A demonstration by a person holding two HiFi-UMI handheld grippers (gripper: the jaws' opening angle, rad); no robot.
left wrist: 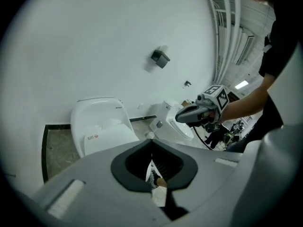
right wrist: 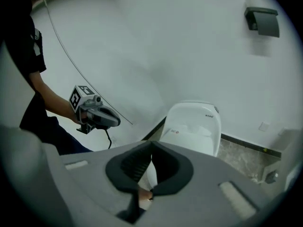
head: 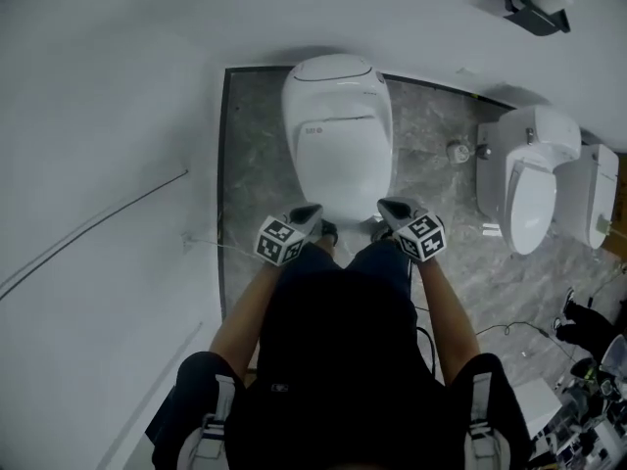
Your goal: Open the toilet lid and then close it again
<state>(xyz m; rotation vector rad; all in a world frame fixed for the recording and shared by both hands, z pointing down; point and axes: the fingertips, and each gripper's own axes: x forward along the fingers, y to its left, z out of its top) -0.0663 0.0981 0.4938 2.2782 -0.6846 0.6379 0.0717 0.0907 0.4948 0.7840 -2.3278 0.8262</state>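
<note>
Free space above toilet [head: 338, 135]; wall [head: 147, 67] behind, second toilet [head: 534, 184] at right.

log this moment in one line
toilet lid: down | left gripper: shut, empty | right gripper: shut, empty | both held off the toilet lid

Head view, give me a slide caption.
Person facing a closed toilet, left gripper and right gripper both shut, holding nothing.

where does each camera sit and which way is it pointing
Head view: on the person's head, looking steeply down at the toilet; both forearms, torso, left hand-held gripper and right hand-held gripper show.
Left gripper view: rides the left hand-held gripper, facing toilet and wall; its shut jaws and the right arm show.
Right gripper view: the same from the right, shut jaws, left arm showing.
All share the toilet.
</note>
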